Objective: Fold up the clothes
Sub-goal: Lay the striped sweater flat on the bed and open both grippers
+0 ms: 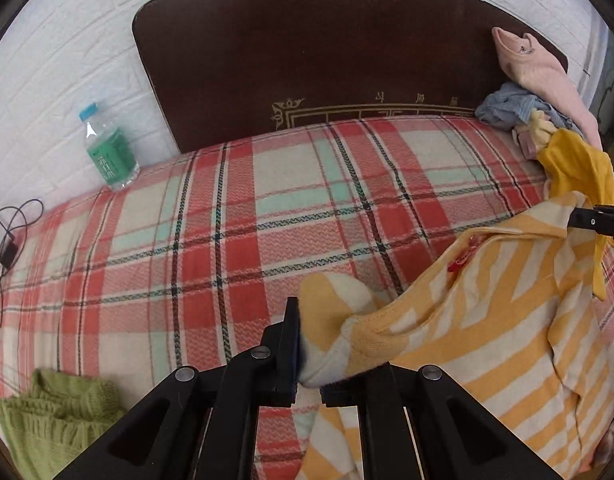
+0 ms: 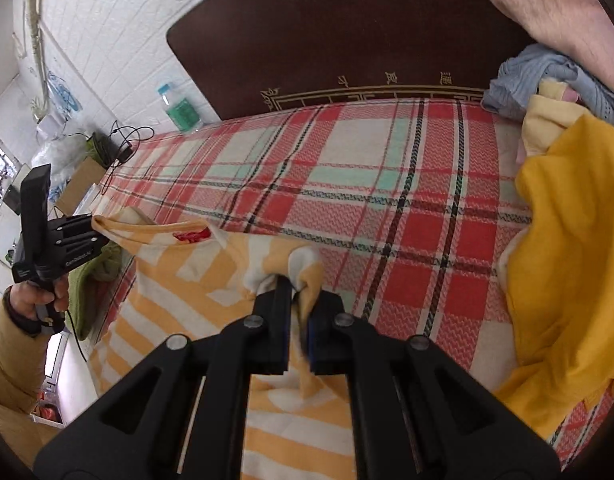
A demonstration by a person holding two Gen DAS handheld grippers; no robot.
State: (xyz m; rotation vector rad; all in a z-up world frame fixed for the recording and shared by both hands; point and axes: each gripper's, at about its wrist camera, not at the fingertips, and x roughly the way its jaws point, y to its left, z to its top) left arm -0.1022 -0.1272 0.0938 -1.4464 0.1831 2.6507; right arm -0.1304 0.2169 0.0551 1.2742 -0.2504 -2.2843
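Note:
A yellow-and-white striped shirt [image 1: 487,320] hangs spread between both grippers above the plaid bed; it also shows in the right wrist view [image 2: 179,292]. My left gripper [image 1: 307,364] is shut on a bunched shoulder corner of the shirt. It also shows at the left of the right wrist view [image 2: 89,234], held by a hand. My right gripper [image 2: 297,320] is shut on the other bunched corner. Its tip shows at the right edge of the left wrist view [image 1: 583,216].
A plaid blanket [image 1: 267,220] covers the bed, with a dark headboard [image 1: 327,48] behind. A water bottle [image 1: 109,148] stands at the far left. A pile of clothes [image 1: 547,112] with a mustard garment [image 2: 567,260] lies at the right. A green knit [image 1: 47,420] lies near left. Cables [image 1: 11,236] lie at the left edge.

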